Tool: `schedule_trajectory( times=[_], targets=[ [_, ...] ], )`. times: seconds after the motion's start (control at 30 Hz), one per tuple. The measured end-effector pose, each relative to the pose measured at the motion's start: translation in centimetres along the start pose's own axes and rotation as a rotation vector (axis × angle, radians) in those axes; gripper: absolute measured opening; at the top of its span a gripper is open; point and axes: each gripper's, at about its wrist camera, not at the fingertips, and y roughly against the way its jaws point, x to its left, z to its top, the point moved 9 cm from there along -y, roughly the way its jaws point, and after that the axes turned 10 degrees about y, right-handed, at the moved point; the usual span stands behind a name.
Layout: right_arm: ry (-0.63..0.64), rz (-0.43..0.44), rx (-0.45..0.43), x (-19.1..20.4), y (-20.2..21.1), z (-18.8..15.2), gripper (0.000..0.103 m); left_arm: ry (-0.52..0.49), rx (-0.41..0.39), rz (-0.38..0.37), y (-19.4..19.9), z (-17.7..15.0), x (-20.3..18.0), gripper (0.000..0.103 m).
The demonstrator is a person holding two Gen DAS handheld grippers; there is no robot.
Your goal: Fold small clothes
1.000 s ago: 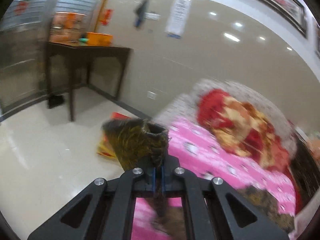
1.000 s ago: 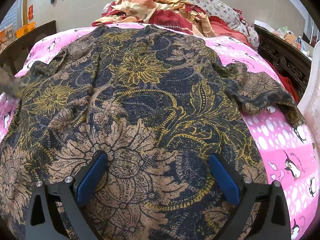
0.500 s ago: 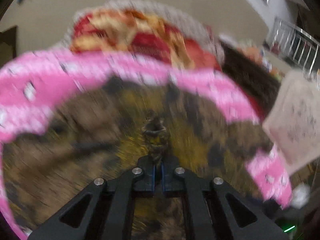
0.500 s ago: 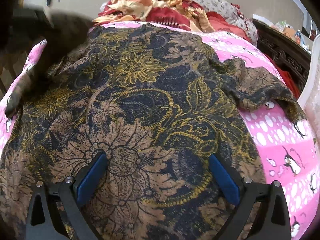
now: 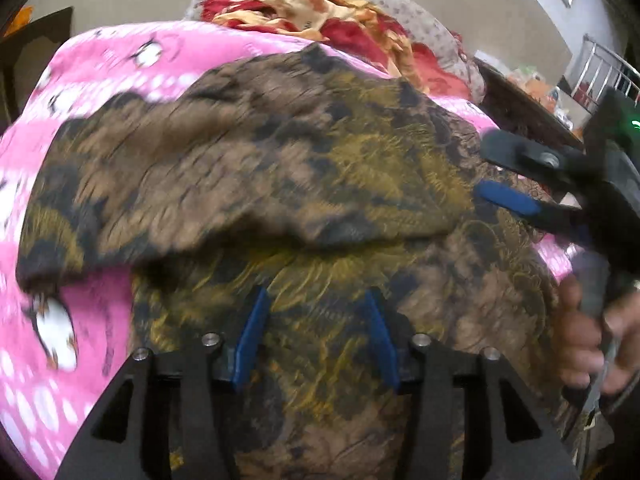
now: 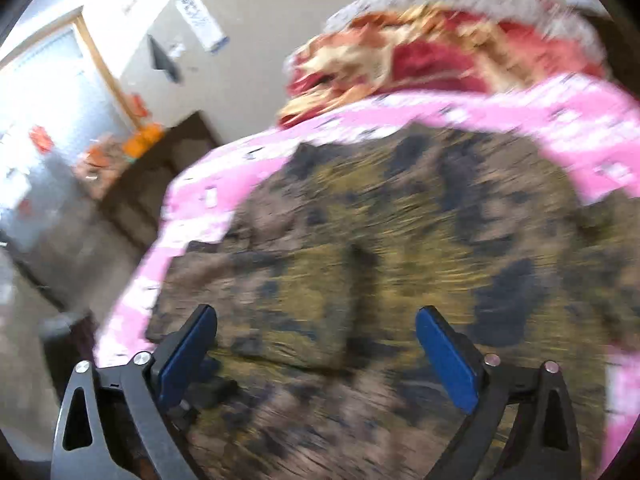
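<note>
A dark floral garment [image 5: 320, 160] in brown, gold and navy lies spread on the pink penguin bedcover [image 5: 100, 80]. Its left part is folded over onto its middle. My left gripper [image 5: 316, 320] hovers low over the near part of the cloth. Its jaws are opening, and the blue pads stand apart with nothing pinched between them. My right gripper [image 5: 500, 172] comes in from the right over the garment, held by a hand [image 5: 584, 336]. In its own blurred view the right gripper [image 6: 316, 344] stands wide over the garment [image 6: 400, 220], jaws closing slightly, with nothing gripped.
A crumpled red and gold quilt [image 5: 320, 4] lies at the head of the bed against a grey floral pillow. Dark carved wood [image 5: 520, 104] borders the bed's right side. A dark wooden table [image 6: 160, 168] stands off the bed's left edge by the wall.
My left gripper swung from beside the bed over the garment with a pinched piece of cloth, then parted its jaws and released it. My right gripper swung left and its view blurred.
</note>
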Motion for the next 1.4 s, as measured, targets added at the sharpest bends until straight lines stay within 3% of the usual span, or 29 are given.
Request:
schedule_trajectory(
  times=[0.1,0.23,0.33,0.37,0.4,0.43,0.5,0.7,0.83,0.97,1.13,1.3,1.37,1.4],
  targets=[
    [0.025,0.022,0.052,-0.6,-2.1,-1.1,0.072,-0.012,-0.021,0.033,-0.2,0.0,-0.1,0.052],
    [0.028,-0.006,0.104,-2.3,-4.6,-2.0,0.063,-0.018,-0.027,0.037,-0.6,0.2,-0.5,0.061],
    [-0.011,0.117,0.084,-1.7,-5.2,-1.4,0.062,0.010,-0.028,0.011,-0.5,0.5,-0.2,0.061],
    [-0.016,0.150,0.089,-1.3,-5.4,-1.3,0.056,0.019,-0.029,0.003,-0.4,0.5,-0.1,0.061],
    [-0.021,0.182,0.099,-0.9,-5.7,-1.2,0.041,0.029,-0.030,-0.005,-0.4,0.6,0.0,0.061],
    [-0.028,0.194,0.110,-0.8,-6.1,-1.2,0.034,0.035,-0.030,-0.010,-0.5,0.7,0.0,0.061],
    [-0.030,0.128,0.119,-1.3,-6.5,-1.0,0.008,0.040,-0.032,-0.011,-0.5,0.7,0.1,0.061],
    [0.069,-0.042,0.013,-1.0,-1.0,2.8,0.007,0.046,-0.038,-0.013,-0.3,0.6,0.1,0.061],
    [0.065,-0.171,0.004,-5.2,4.4,3.4,0.007,0.051,-0.039,-0.015,-0.2,0.5,0.1,0.061],
    [0.009,-0.290,0.041,-11.6,8.6,1.8,0.007,0.051,-0.040,-0.014,-0.2,0.5,0.0,0.061],
    [-0.057,-0.300,0.114,-15.8,9.6,-0.7,0.007,0.059,-0.055,0.012,0.7,0.7,0.2,0.061],
    [-0.046,-0.313,0.150,-16.8,8.7,-1.8,0.009,0.099,-0.189,0.055,5.0,3.8,1.3,0.066],
    [-0.043,-0.325,0.160,-17.1,8.7,-1.7,0.016,0.099,-0.214,0.072,5.6,6.3,1.2,0.068],
    [-0.043,-0.346,0.161,-17.6,9.1,-1.5,0.026,0.098,-0.218,0.079,5.5,7.4,1.0,0.068]
  ],
)
